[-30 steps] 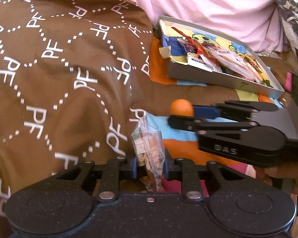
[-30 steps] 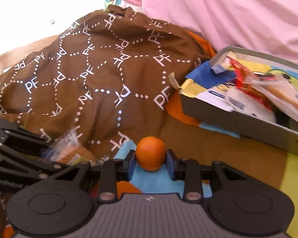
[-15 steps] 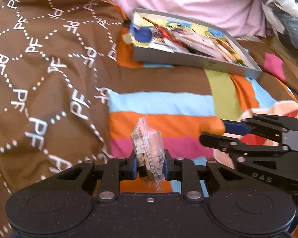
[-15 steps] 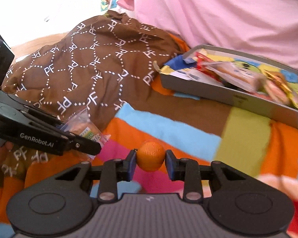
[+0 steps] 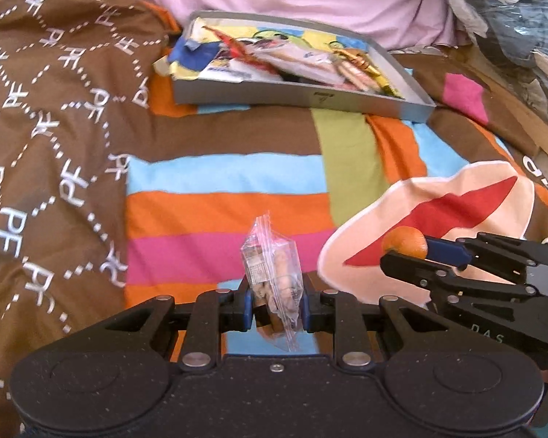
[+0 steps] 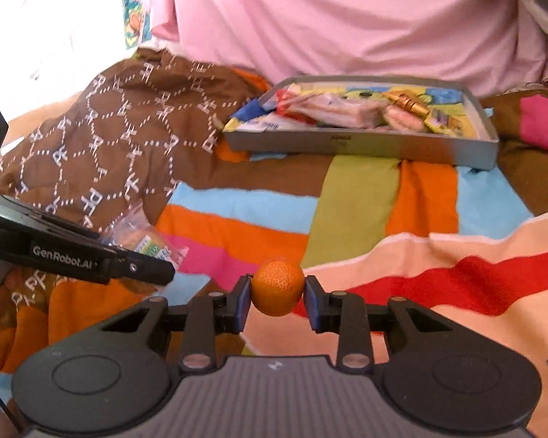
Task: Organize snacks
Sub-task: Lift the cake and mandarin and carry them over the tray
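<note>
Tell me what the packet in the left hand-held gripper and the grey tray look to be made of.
Packet: thin clear plastic film, glossy; it crinkles, glints, and shows pale brown contents and a printed label through it. Grey tray: probably cardboard with a matte grey finish, judging by its thin, straight, folded-looking walls; thin metal can't be ruled out.

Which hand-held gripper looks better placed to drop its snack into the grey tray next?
Right, marginally: the right hand-held gripper with its orange faces the grey tray squarely; the left hand-held gripper holds a clear packet.
</note>
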`<state>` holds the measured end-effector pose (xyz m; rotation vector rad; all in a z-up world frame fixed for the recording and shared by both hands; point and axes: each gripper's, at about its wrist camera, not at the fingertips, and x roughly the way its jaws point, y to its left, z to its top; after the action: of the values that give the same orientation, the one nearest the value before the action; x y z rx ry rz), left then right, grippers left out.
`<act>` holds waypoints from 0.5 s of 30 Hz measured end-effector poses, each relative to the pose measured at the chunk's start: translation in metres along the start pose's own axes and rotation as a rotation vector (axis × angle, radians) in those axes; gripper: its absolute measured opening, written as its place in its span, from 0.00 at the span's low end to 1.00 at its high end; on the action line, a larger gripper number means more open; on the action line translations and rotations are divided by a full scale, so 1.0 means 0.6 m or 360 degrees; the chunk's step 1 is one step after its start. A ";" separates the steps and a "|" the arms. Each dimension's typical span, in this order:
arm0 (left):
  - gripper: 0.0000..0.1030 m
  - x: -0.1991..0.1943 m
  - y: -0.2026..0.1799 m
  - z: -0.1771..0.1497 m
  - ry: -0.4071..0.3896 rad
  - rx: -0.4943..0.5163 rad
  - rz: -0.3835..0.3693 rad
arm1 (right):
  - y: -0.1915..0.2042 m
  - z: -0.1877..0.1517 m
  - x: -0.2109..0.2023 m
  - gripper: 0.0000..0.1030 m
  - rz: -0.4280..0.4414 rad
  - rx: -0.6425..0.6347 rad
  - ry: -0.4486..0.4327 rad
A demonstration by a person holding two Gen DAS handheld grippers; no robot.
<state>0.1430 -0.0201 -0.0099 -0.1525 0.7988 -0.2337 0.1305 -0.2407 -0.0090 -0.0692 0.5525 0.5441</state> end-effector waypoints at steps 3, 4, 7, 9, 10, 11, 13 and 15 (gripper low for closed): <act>0.25 0.007 -0.014 0.021 0.0012 -0.0010 0.0000 | -0.013 0.007 -0.008 0.34 -0.0005 0.0020 -0.0049; 0.25 0.011 -0.019 0.029 0.0017 0.0000 0.0006 | -0.017 0.010 -0.010 0.34 -0.0010 0.0031 -0.0073; 0.25 0.016 -0.035 0.055 0.0025 0.0058 -0.0021 | -0.032 0.021 -0.019 0.34 -0.0027 0.0054 -0.0158; 0.25 0.016 -0.055 0.077 0.0027 0.0159 -0.0043 | -0.044 0.030 -0.028 0.34 -0.0063 0.0057 -0.0226; 0.25 0.015 -0.064 0.090 0.0023 0.0205 -0.0061 | -0.050 0.034 -0.032 0.34 -0.0078 0.0060 -0.0256; 0.25 0.012 -0.074 0.106 0.0012 0.0250 -0.0080 | -0.056 0.039 -0.036 0.34 -0.0098 0.0068 -0.0288; 0.25 0.009 -0.090 0.135 -0.0007 0.0315 -0.0092 | -0.069 0.048 -0.044 0.34 -0.0137 0.0091 -0.0340; 0.25 0.008 -0.102 0.167 -0.0021 0.0349 -0.0108 | -0.084 0.059 -0.051 0.34 -0.0177 0.0108 -0.0390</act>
<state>0.2094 -0.0757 0.0693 0.0256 0.7504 -0.3818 0.1513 -0.2908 0.0330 0.0313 0.3257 0.4178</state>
